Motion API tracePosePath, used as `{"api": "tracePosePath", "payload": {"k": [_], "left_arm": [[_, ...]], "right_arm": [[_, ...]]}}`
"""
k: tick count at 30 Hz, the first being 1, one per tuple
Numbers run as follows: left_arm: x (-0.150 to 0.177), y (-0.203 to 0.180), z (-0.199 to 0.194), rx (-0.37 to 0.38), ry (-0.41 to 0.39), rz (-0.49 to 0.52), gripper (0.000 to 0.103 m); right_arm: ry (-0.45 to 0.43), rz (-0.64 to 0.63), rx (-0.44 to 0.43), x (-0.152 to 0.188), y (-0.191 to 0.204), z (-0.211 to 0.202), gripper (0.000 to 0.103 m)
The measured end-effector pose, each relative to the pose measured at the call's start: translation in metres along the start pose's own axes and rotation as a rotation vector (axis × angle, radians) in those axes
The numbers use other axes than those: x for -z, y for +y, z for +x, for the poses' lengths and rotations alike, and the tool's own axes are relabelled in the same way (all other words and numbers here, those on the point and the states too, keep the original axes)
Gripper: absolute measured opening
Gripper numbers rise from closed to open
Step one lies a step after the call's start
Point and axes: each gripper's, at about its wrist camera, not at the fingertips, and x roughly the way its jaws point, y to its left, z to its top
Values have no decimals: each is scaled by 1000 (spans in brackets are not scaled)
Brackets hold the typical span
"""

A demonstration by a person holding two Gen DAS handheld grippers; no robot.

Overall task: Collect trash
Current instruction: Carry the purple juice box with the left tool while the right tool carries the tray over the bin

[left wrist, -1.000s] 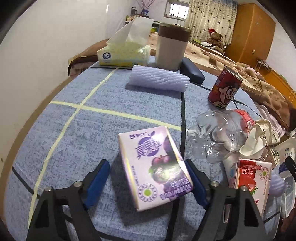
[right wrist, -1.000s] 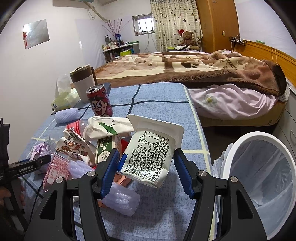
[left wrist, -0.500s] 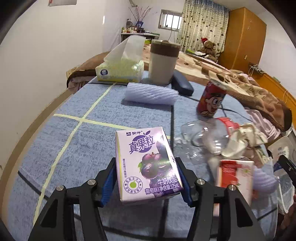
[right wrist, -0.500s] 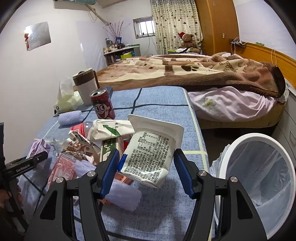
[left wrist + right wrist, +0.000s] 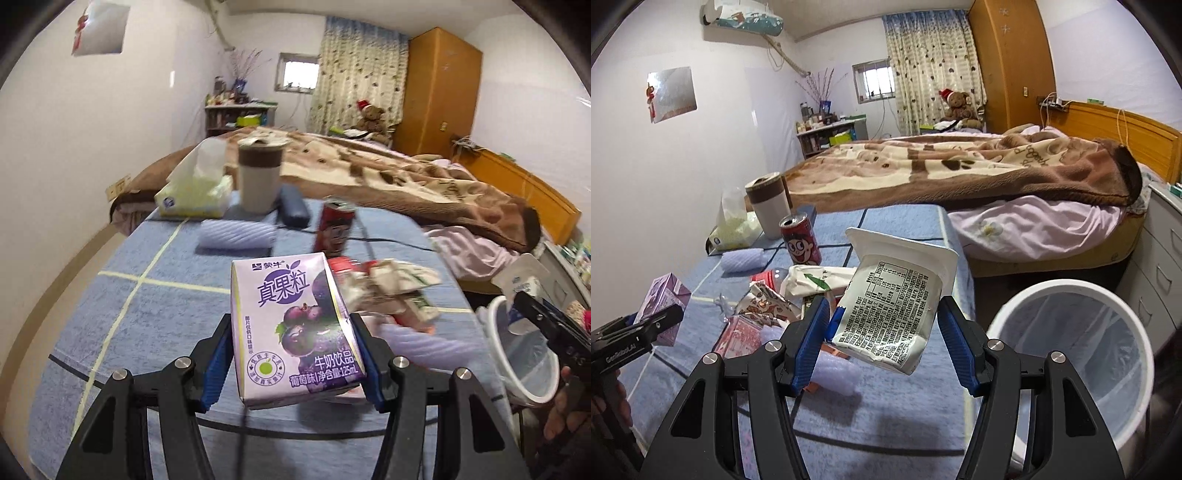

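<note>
Bedroom, blue-cloth table (image 5: 147, 302). One purple milk carton (image 5: 295, 325), pinched in your left gripper (image 5: 291, 354) above the near edge. One crushed yogurt cup (image 5: 890, 310), pinched in your right gripper (image 5: 882, 339) beside one lined bin (image 5: 1071, 365). Risk: the cup's creased wall may slip early, landing outside the rim. One red can (image 5: 799, 240), one wrapper heap (image 5: 775, 302) remain.

white walls | curtained window (image 5: 875, 79) | wooden wardrobe (image 5: 1012, 62) | bed (image 5: 979, 166)
</note>
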Motion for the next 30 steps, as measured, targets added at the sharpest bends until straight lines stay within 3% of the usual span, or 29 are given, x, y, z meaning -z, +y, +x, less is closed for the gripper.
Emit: {"api": "tracePosePath", "payload": {"k": [17,30], "left_arm": [[5,-134,-37,242,-67,186,60],[26,-236,-16,407,2,343,60]], "right_arm": [[-73,57,132,9,-67,-58,62],[9,111,221,28,-124,-52,62]]}}
